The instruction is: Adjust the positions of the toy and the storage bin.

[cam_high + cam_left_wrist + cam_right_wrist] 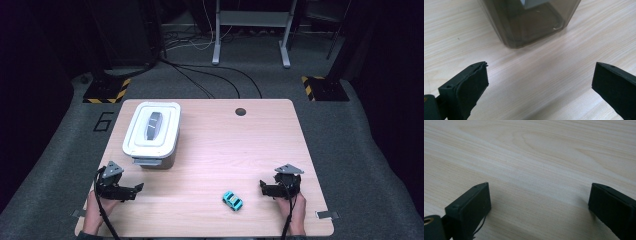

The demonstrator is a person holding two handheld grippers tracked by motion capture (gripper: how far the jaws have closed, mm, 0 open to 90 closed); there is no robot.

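1. Toy car (232, 201), turquoise, sits low in the high view, right of centre, on the bare wooden table (225, 145); the right gripper (264, 188) lies just beside it to the right, not touching.
2. Right gripper (539, 202) jaws stand wide apart with nothing between them but wood grain in its own view.
3. Left gripper (136, 189), at the lower left of the high view, also has its jaws spread and empty; its own view (540, 82) looks at the smoky wall of the lidded container (529, 22) at the top of the frame.
4. That container (151, 134), white lid shut, stands at the upper left of the table, well apart from the car.
5. Likely step: reach for the car. Turn the right jaws toward it, straddle its body across the narrow sides, and close gently so it does not roll away.
6. Hard to tell: the container's contents behind the tinted wall, its latch details, and which way the car's front faces.
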